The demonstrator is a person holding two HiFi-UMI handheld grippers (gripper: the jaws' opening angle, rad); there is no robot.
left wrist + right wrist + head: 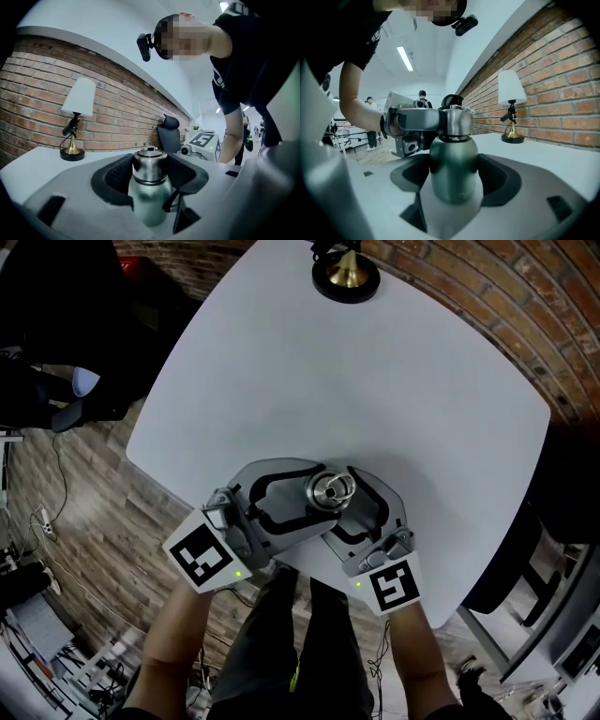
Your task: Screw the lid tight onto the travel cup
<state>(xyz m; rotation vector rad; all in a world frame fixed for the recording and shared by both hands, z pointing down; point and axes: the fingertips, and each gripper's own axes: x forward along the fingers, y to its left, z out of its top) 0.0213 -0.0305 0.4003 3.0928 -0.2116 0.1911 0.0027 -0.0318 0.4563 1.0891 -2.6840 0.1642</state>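
A green travel cup (453, 168) with a steel lid (330, 489) stands upright near the front edge of the white table (375, 381). My left gripper (314, 495) comes in from the left at lid height. In the left gripper view its black pads (117, 180) sit against both sides of the lid (149, 165), shut on it. My right gripper (349, 507) comes in from the right and lower down. It is shut on the green body of the cup (151, 199), whose sides meet the pads (494, 176) in the right gripper view. The lid (457, 122) sits level on the neck.
A lamp with a brass base (346, 276) stands at the table's far edge, by the brick wall (42, 93). A black office chair (169, 133) is behind the table. The table's front edge runs just under my hands, with wood floor (84, 512) to the left.
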